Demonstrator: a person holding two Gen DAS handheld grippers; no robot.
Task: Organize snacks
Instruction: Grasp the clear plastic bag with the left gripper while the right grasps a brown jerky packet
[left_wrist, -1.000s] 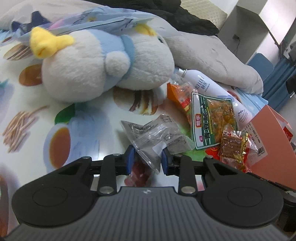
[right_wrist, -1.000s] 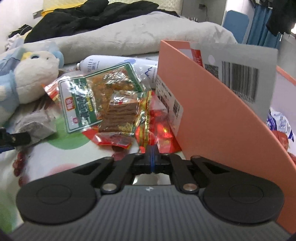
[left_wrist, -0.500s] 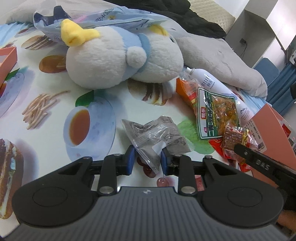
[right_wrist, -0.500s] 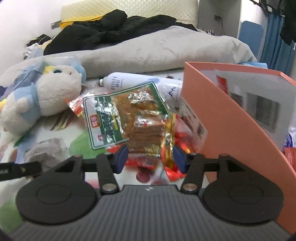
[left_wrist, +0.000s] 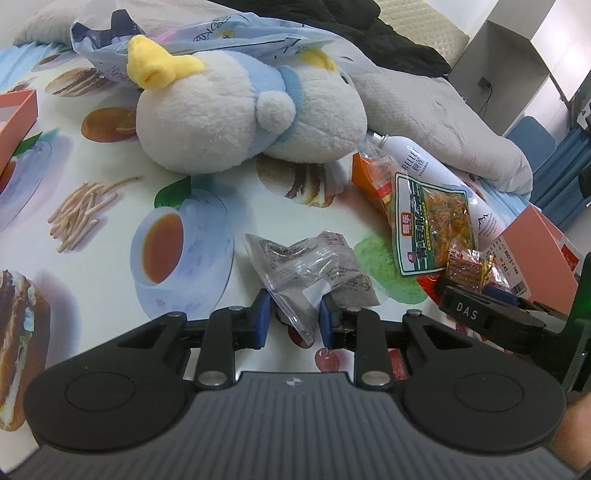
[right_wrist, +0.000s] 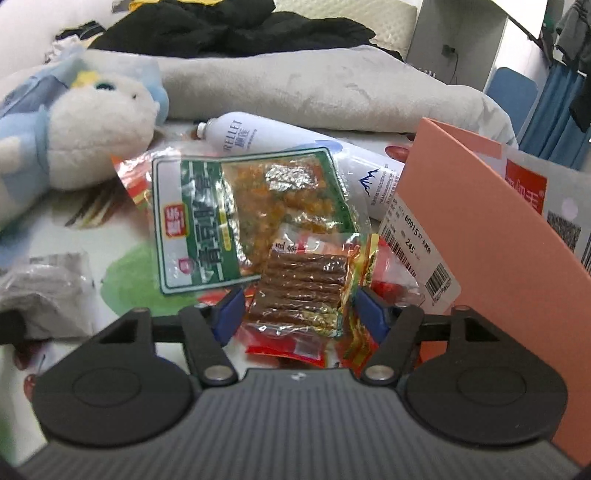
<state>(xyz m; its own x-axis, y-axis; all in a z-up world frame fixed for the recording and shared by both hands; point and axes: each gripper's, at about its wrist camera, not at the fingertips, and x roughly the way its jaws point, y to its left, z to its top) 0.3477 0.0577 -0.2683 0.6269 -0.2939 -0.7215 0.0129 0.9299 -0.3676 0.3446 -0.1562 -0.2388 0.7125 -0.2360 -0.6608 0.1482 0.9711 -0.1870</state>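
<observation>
Left tool (left_wrist: 294, 316) grips a crinkled grey packet (left_wrist: 314, 267); right tool (right_wrist: 297, 308) opening around a brown-strip snack (right_wrist: 304, 286).

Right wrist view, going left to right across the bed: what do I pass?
Plush toy → grey packet → green snack bag → brown strip snack pack between the right gripper's opening jaws → orange box.
</observation>
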